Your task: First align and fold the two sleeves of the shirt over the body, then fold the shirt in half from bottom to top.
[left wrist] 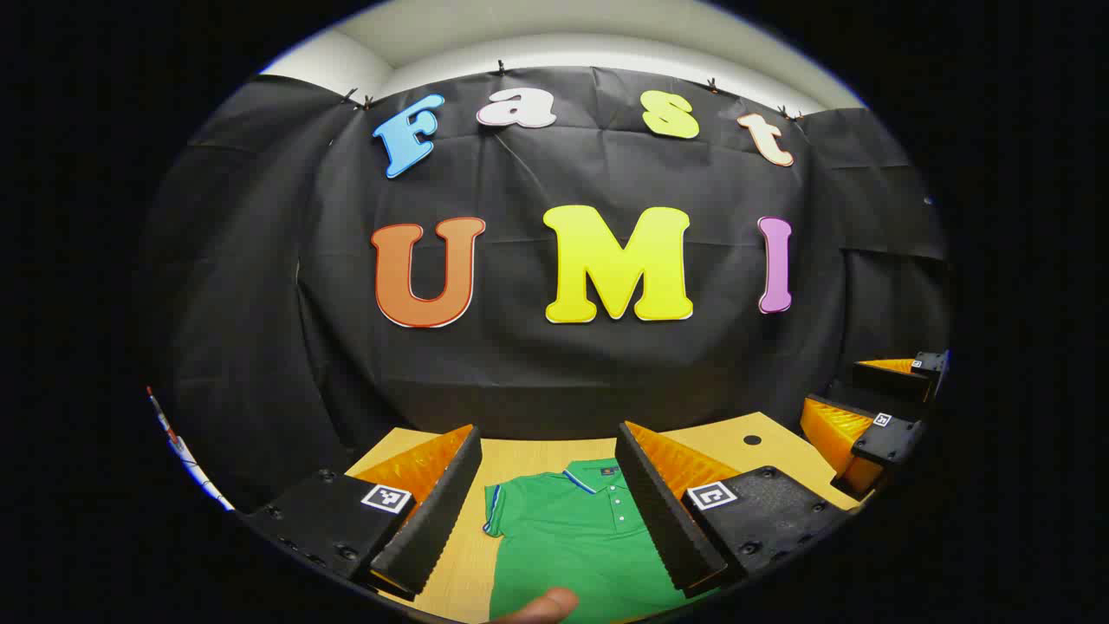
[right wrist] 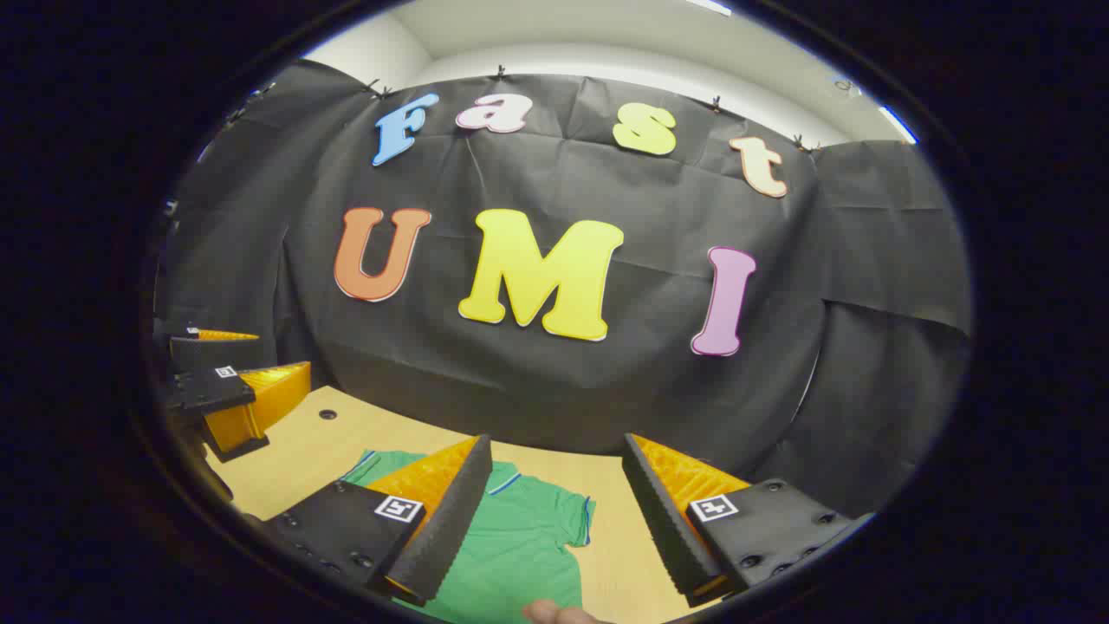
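A fingertip (left wrist: 544,605) pokes in at the very bottom edge of the left gripper view, just over the lower body of the green shirt (left wrist: 572,546). Above it the left gripper (left wrist: 554,568) hangs over the garment with its two fingers spread wide, nothing between them; the shirt's collar and button placket show in the gap, close to the right-hand finger. The gripper is held level and points at the booth's back wall, so the camera takes in far more cloth backdrop than table.

The shirt lies flat on the light wooden table (left wrist: 771,451), collar toward the wall, one short sleeve (left wrist: 494,511) spread out to the side and still unfolded.

In the right gripper view, another fingertip (right wrist: 550,614) shows at the bottom edge. The right gripper (right wrist: 554,581) is likewise held above the table with fingers wide apart and empty, tilted a little so the scene slants. Its left-hand finger covers part of the shirt's chest, and the other sleeve (right wrist: 576,520) lies spread on the wood in the gap between the fingers.

Each gripper appears at the edge of the other's view, well off to the side of the shirt, above the table's far part, near a small dark hole (left wrist: 752,440) in the tabletop.
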The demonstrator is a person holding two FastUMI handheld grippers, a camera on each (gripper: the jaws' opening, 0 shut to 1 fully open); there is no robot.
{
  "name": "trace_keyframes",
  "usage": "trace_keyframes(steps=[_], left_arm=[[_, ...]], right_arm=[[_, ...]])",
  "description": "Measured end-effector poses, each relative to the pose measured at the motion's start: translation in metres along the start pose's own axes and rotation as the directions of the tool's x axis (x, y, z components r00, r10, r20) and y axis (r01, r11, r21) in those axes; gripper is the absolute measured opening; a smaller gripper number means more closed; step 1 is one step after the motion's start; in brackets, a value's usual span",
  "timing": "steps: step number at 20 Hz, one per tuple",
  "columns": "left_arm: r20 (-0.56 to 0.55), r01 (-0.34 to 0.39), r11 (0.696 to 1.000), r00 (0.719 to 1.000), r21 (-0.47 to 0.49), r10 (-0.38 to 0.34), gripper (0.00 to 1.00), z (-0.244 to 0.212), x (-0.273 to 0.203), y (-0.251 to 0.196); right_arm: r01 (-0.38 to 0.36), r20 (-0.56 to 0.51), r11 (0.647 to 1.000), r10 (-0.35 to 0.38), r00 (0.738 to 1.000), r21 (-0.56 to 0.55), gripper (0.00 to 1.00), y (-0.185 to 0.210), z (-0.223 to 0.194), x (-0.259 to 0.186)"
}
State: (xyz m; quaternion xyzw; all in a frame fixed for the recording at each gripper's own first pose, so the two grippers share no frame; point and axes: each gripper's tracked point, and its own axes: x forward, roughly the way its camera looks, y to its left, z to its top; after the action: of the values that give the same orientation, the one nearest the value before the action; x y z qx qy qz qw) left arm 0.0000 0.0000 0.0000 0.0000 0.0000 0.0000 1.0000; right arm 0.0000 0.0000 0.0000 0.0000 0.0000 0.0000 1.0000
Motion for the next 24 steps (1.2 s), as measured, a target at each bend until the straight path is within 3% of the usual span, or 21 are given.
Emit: trace_keyframes(steps=[1,3,4,7,9,10,11,14,15,16,24], left_arm=[[0.004,0.002,1.0,1.0,0.006,-0.002,0.99,0.002,0.001,-0.005],[0.014,0.006,1.0,1.0,0.009,-0.006,0.94,0.004,0.001,-0.014],[0.014,0.008,1.0,1.0,0.008,-0.008,0.99,0.004,0.002,-0.02],[0.005,0.018,1.0,1.0,0.003,-0.018,0.99,0.0,0.003,-0.032],[-0.002,0.018,1.0,1.0,0.006,-0.018,0.99,-0.001,0.004,-0.039],[-0.003,0.019,1.0,1.0,0.008,-0.019,0.94,0.0,0.004,-0.041],[-0.002,0.018,1.0,1.0,0.009,-0.018,0.99,0.0,0.005,-0.042],[-0.004,0.019,1.0,1.0,0.012,-0.019,0.99,-0.002,0.005,-0.048],[-0.007,0.017,1.0,1.0,0.014,-0.017,0.94,-0.001,0.005,-0.049],[-0.01,0.017,1.0,1.0,0.016,-0.017,0.99,-0.002,0.006,-0.05],[-0.029,0.018,0.999,0.999,0.031,-0.017,0.99,-0.01,0.007,-0.058]], right_arm=[[-0.003,0.0,1.0,0.003,1.0,-0.008,0.94,-0.002,-0.001,0.001],[-0.011,-0.002,1.0,0.011,1.0,-0.019,0.94,-0.008,-0.003,0.001],[-0.012,-0.002,1.0,0.012,1.0,-0.023,0.94,-0.01,-0.001,0.001],[-0.003,0.009,0.999,0.003,1.0,-0.036,0.94,-0.023,-0.001,0.002],[-0.004,0.011,1.0,0.004,1.0,-0.02,0.94,-0.028,-0.001,0.005],[-0.001,0.009,1.0,0.001,1.0,-0.015,0.95,-0.031,-0.001,0.006],[-0.001,0.008,1.0,0.001,1.0,-0.011,0.95,-0.034,-0.002,0.007],[-0.006,0.01,1.0,0.006,1.0,0.008,0.94,-0.037,-0.002,0.009],[-0.005,0.012,1.0,0.005,1.0,0.012,0.94,-0.038,-0.002,0.009],[-0.006,0.014,1.0,0.006,1.0,0.017,0.94,-0.04,-0.002,0.01],[0.013,-0.001,0.997,-0.013,1.0,0.076,0.94,-0.052,-0.007,0.014]])
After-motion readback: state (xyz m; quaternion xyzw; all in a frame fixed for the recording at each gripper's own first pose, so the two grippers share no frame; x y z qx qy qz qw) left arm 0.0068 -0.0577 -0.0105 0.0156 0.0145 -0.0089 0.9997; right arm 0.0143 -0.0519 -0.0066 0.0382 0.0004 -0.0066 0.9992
